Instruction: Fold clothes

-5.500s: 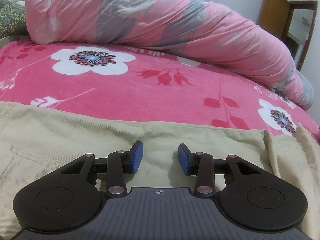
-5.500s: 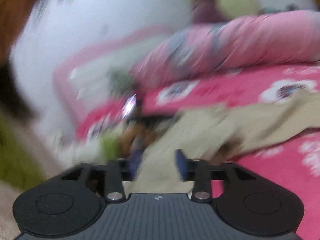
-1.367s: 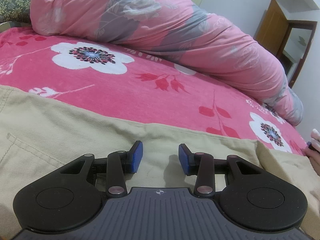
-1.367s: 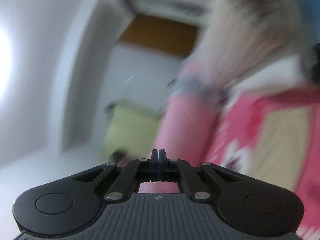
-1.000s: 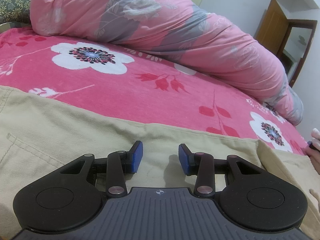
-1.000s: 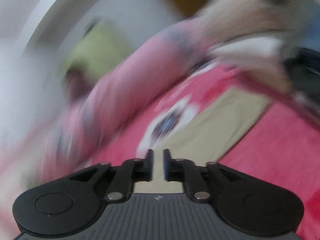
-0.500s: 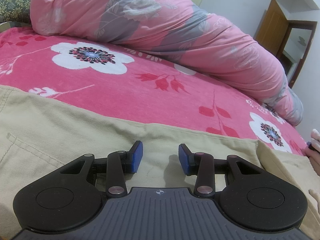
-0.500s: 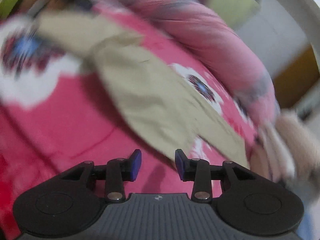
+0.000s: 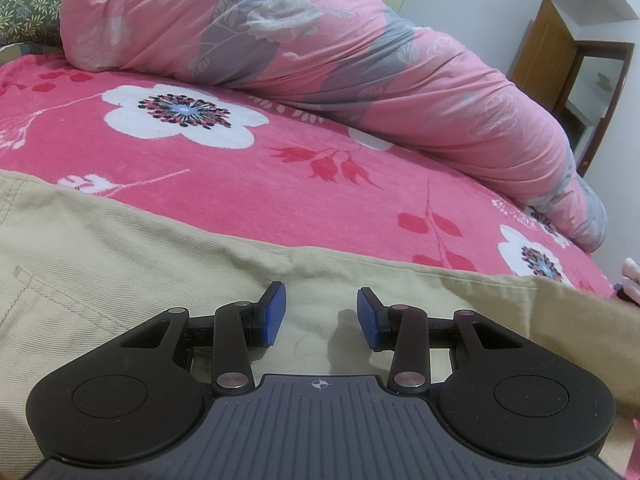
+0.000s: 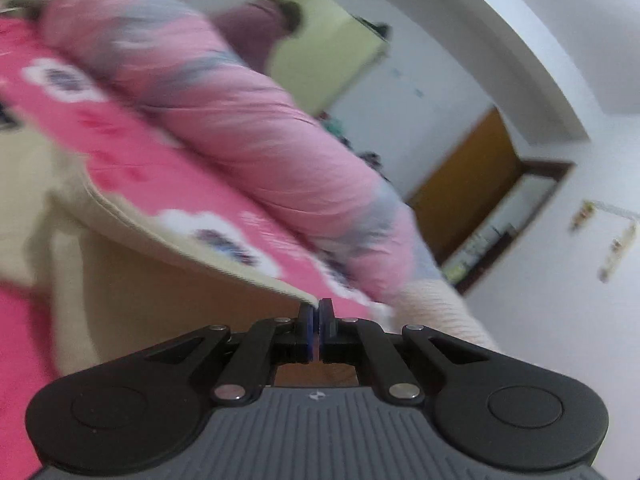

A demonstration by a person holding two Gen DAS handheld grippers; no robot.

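Observation:
Beige trousers point(image 9: 120, 264) lie flat on the pink flowered bed sheet point(image 9: 240, 176). My left gripper point(image 9: 321, 312) is open and rests low over the trousers, blue pads apart, holding nothing. In the right wrist view my right gripper point(image 10: 316, 320) is shut on the hem edge of the trousers point(image 10: 180, 280) and lifts that end off the bed. The view is blurred by motion.
A rolled pink and grey quilt point(image 9: 320, 64) lies along the far side of the bed, also in the right wrist view point(image 10: 260, 140). A patterned pillow point(image 9: 24, 8) is at far left. A brown door point(image 9: 540, 60) and white walls stand beyond.
My right gripper was open over the bed half a second ago; now it is shut on the trouser hem and swung upward. My left gripper has stayed still and open.

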